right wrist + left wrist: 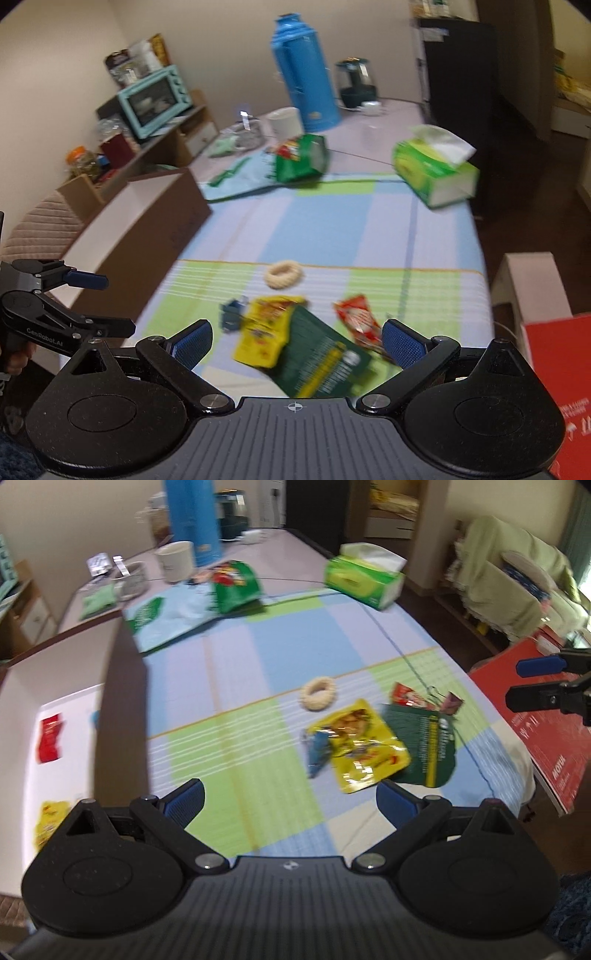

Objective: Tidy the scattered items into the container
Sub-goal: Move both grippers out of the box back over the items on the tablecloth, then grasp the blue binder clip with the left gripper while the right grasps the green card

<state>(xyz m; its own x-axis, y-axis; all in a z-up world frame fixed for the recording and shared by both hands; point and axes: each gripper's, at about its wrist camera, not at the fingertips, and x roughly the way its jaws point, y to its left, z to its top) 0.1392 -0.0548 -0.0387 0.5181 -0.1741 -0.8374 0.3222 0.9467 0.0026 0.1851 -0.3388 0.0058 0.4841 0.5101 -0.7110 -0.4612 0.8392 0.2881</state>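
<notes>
While both grippers hang above the near edge of the table [295, 657], neither has hold of anything: the left gripper [290, 803] has its blue-padded jaws spread wide over the checked cloth [325, 225], and the right gripper [297, 341] is just as wide open, poised over a little heap of packets. In that heap a yellow packet [267, 334] lies partly under a dark green packet [325, 363], a small blue wrapper [232, 314] touches the yellow one's left edge, and a red packet [360, 321] sits just to the right of the green one. A pale ring-shaped snack [284, 274] rests alone a little farther back, apart from the heap. The container, a brown cardboard box [147, 225] with a white inside, stands on the left side of the table; from the left wrist view a red packet in the box [50, 738] and a yellow packet in the box [50, 821] are already lying on its floor. Toward the far end sit a green snack bag [301, 157] on a light blue bag [240, 177], a green tissue box [432, 173], a white mug [284, 122] and a tall blue flask [303, 74]. A red carton [539, 716] leans off the table's right edge. The pictures are blurred, so the printing on the packets cannot be read.
</notes>
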